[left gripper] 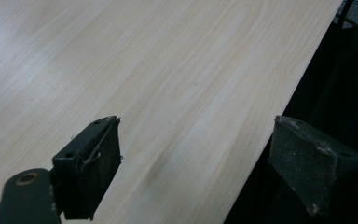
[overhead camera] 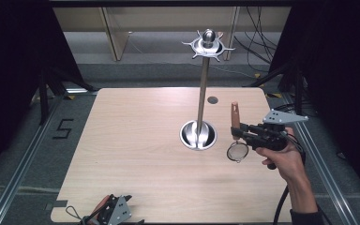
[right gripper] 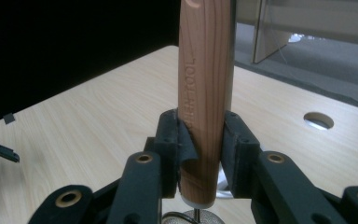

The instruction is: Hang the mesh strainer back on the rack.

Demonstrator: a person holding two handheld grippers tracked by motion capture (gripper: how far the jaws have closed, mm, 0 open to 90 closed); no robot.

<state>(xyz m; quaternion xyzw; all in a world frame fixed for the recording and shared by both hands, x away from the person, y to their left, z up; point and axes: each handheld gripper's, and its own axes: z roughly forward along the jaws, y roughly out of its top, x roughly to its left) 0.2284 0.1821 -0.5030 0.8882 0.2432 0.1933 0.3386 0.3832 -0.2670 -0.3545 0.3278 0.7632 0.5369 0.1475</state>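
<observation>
Strainer (overhead camera: 237, 151), light and stiff, wooden handle (right gripper: 205, 93) clamped upright between the right gripper (overhead camera: 242, 132) pads, mesh bowl hanging below; left gripper (left gripper: 196, 163) open, empty.

A table (overhead camera: 136, 154) carries a tall utensil stand (overhead camera: 199, 133), which rises from its base right of the table's centre. Just right of the stand's base, the right gripper (overhead camera: 240, 131) holds a strainer (overhead camera: 236, 140) upright above the table, handle up and mesh bowl below. Behind the strainer, a hole (overhead camera: 212, 100) lies in the tabletop. Well left of the stand, at the table's near edge, sits the left gripper (overhead camera: 110, 211).
</observation>
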